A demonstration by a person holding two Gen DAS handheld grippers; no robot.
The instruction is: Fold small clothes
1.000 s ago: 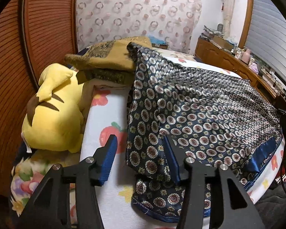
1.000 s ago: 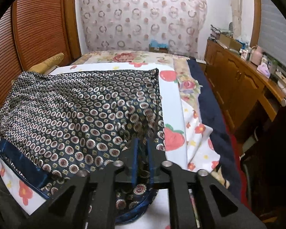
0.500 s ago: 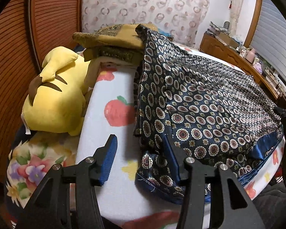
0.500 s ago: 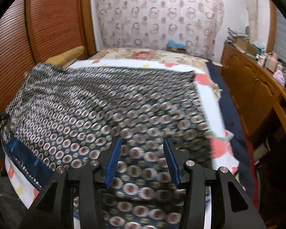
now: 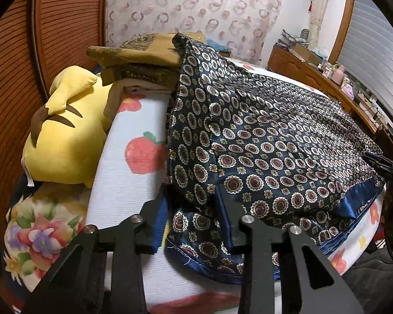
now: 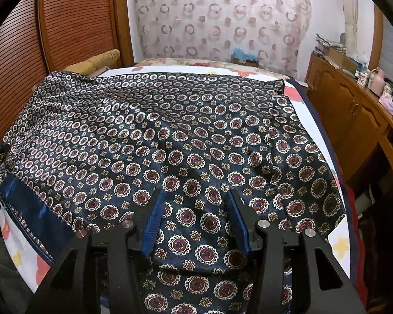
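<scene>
A navy medallion-print garment (image 6: 186,141) lies spread across the bed (image 5: 123,183), its blue satin band (image 6: 31,201) at the near edge, prob. laid flat so a fold can start from the corners. The left gripper (image 5: 194,225) straddles the garment's near-left corner, jaws closing w/ a bunched fold of cloth between them; whether the pads already pinch it is hard to tell from this angle. The right gripper (image 6: 196,217) hovers over the garment's near-right part, jaws opening, cloth beneath them but nothing pinched. Left of the garment sit a yellow plush toy (image 5: 68,133) and a stack of olive cushions (image 5: 141,55), the garment's far-left corner riding up against them. Beyond the garment: a ring-patterned curtain (image 6: 222,18); to its right, a cluttered wooden dresser (image 6: 353,110); to its left, slatted wooden doors (image 6: 76,26).
</scene>
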